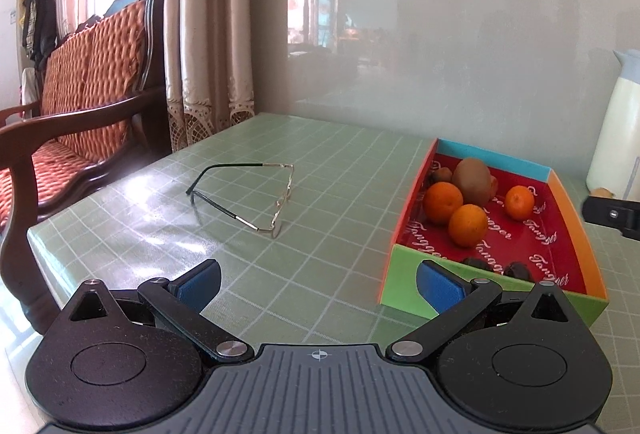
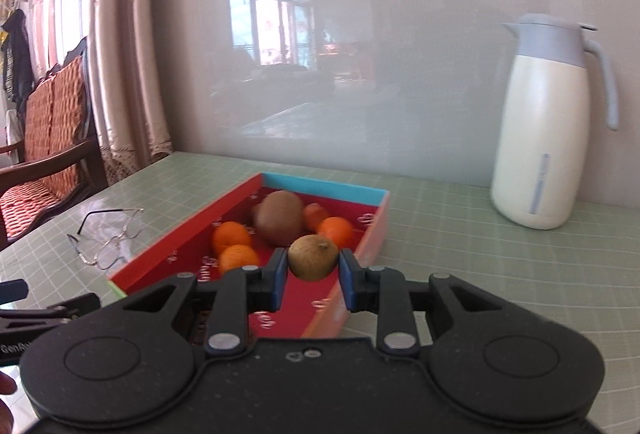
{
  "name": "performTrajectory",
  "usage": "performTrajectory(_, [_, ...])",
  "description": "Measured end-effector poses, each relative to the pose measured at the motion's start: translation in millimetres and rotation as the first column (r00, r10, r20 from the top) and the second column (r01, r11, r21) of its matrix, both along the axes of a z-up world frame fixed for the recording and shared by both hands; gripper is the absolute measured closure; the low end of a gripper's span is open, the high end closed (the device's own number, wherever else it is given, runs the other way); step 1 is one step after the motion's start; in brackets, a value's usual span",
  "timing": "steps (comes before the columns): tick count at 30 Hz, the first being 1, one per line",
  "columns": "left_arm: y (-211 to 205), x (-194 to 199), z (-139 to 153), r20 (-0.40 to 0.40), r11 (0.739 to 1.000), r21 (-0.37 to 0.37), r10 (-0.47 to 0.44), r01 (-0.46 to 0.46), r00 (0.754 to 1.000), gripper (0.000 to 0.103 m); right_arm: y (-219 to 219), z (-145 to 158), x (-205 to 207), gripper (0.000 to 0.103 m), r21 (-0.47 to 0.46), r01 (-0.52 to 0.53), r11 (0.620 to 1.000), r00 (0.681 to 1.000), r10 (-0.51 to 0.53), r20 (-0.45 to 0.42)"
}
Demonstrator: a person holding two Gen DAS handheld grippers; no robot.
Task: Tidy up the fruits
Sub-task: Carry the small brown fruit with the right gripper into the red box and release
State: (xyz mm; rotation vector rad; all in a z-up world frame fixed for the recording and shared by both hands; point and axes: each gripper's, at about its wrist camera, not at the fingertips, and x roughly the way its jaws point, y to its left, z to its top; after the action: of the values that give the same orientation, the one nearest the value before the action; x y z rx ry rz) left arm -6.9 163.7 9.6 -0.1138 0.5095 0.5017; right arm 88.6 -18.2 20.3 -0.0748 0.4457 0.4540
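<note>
You had the right tool (image 2: 313, 276) clamped across the middle of a small kiwi (image 2: 313, 258), just above the tray (image 2: 375, 234), and it looked light, soft, easily bruised, while your left tool (image 1: 318, 284) stood apart.

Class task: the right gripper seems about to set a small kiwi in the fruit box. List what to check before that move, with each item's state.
1. Small kiwi held between the right gripper jaws: ok.
2. Kiwi is over the box: ok.
3. Free red floor below, near the oranges: ok.
4. Left gripper open and outside the box: ok.
5. Glasses and jug away from the drop spot: ok.
6. Height above the floor: cannot tell.
</note>
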Motion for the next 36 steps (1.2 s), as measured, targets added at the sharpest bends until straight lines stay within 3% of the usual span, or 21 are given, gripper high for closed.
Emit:
performTrajectory(32, [-0.5,0.2,-0.7,-0.010,1.000,-0.003,-0.029,0.029,1.000,0.000,33.1,-30.2,17.6,0.078,-0.051,-0.006,0.999,0.997,0.002,-0.074])
performTrajectory(33, [-0.6,0.3,-0.7,-0.010,1.000,-0.003,-0.029,0.029,1.000,0.000,32.4,-29.8,17.2,0.076,-0.048,-0.004,0.999,0.997,0.000,-0.071])
performTrajectory(36, [-1.0,0.3,-0.5,-0.010,0.999,-0.006,-0.032,0.032,0.999,0.000,27.2,-25.6,16.5,0.058,-0.019,0.020,1.000,0.998,-0.021,-0.054])
